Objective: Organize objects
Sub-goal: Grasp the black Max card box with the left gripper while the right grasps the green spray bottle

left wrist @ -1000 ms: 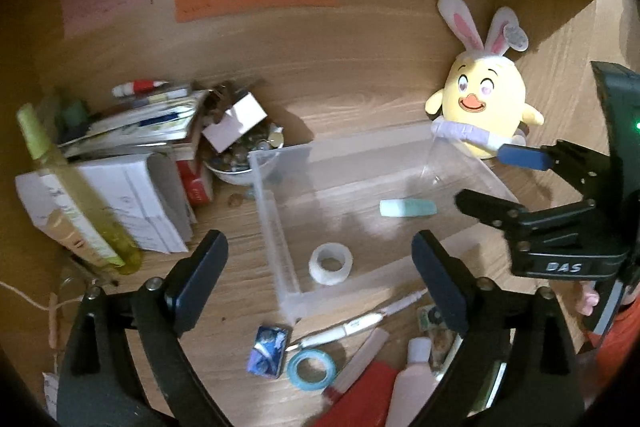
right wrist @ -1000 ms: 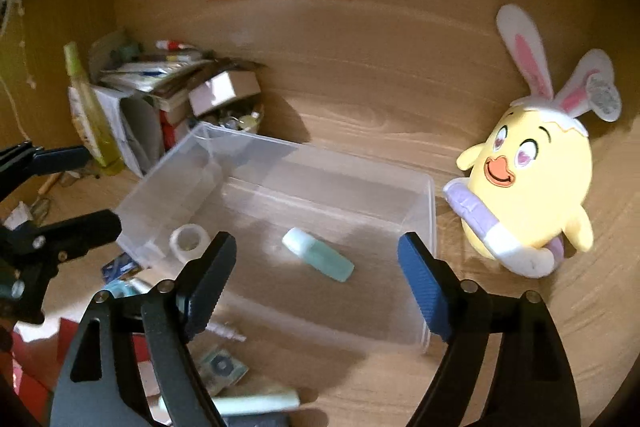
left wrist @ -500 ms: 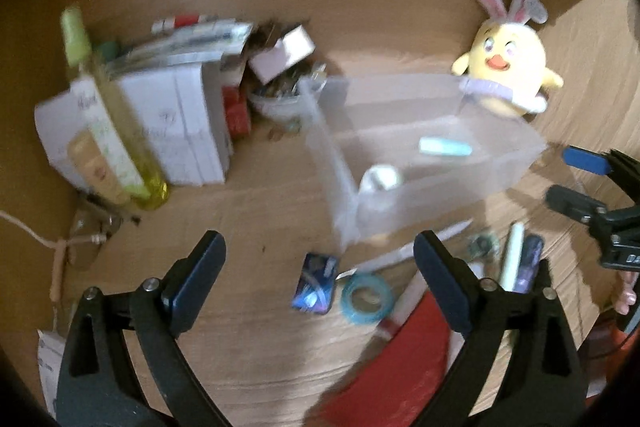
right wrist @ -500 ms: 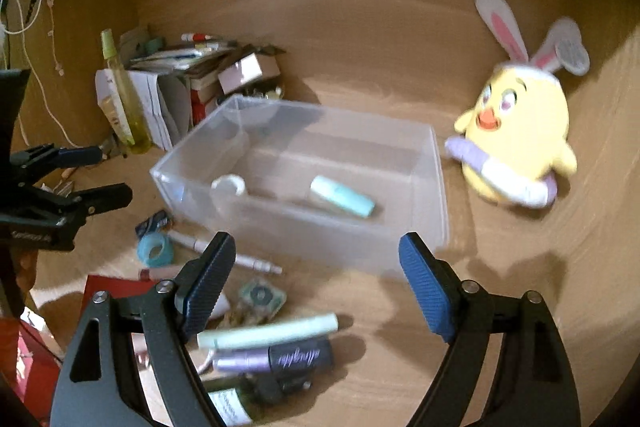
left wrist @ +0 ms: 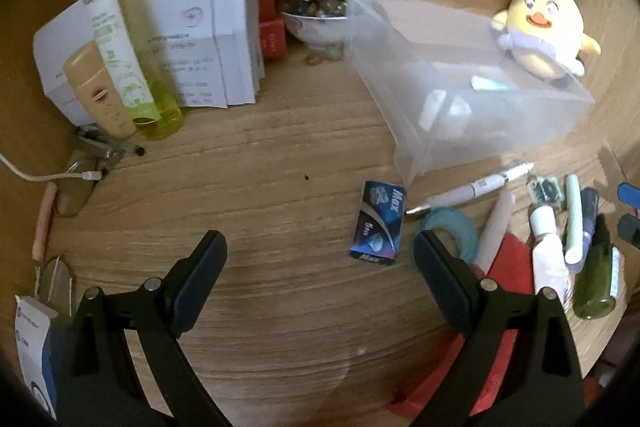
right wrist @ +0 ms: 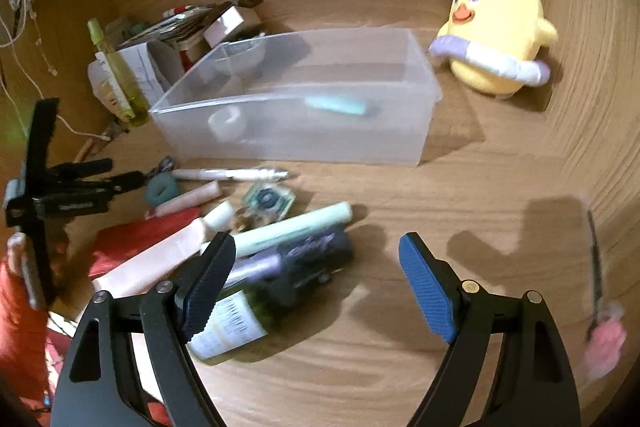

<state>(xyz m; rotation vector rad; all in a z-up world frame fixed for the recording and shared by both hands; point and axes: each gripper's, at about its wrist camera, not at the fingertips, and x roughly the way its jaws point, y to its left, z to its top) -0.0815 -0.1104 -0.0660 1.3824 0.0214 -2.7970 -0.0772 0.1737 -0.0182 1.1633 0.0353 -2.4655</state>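
Your left gripper (left wrist: 320, 259) hangs over bare wood of the bench (left wrist: 260, 163), jaws spread wide with nothing between them. Your right gripper (right wrist: 316, 267) is also wide open and holds nothing; its near finger overlaps a heap of loose items.

A clear plastic bin (right wrist: 420, 67) sits on the bench toward the back. Inside it lie a white tape roll (right wrist: 227, 121) and a mint-coloured tube (right wrist: 336, 105). A yellow chick plush with rabbit ears (right wrist: 496, 23) stands just beside the bin's far right corner.

In front of the bin, loose on the wood, lie a white pen (left wrist: 472, 189), a teal tape ring (left wrist: 450, 227), a blue packet marked "Max" (left wrist: 378, 223), a pale green marker (right wrist: 296, 227), a dark purple tube (right wrist: 304, 251) and a green glass bottle (left wrist: 596, 287), partly resting on a red booklet (right wrist: 136, 239).

At the back left stand folded white papers (left wrist: 200, 35), a yellow spray bottle (left wrist: 128, 39) and a bowl of small odds (left wrist: 316, 21).
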